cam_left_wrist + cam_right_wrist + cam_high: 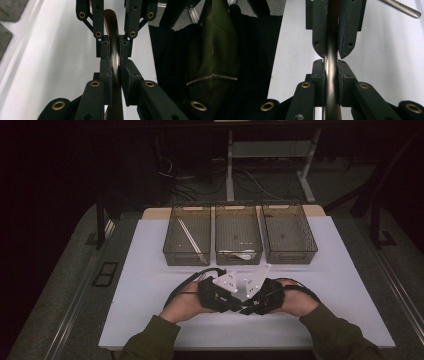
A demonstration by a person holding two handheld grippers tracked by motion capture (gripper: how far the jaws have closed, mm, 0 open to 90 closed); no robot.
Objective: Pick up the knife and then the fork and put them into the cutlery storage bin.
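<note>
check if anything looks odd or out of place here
One oddity: both grippers clamp the same metal utensil handle, fingers tip to tip, left gripper facing right gripper. A second metal handle lies loose on the white table, outside the three bins.

We see black grippers, left (pixel 216 296) & right (pixel 264 296), w/ brass-coloured rivets and grey-white plates on top, both on a shiny dark metallic utensil handle (pixel 330 62) w/ a brownish tint. Table (pixel 150 285) is white; sleeves (pixel 150 340) olive green. Three bins (pixel 238 240) are smoky translucent grey-brown w/ a fine grid pattern on their floors.
</note>
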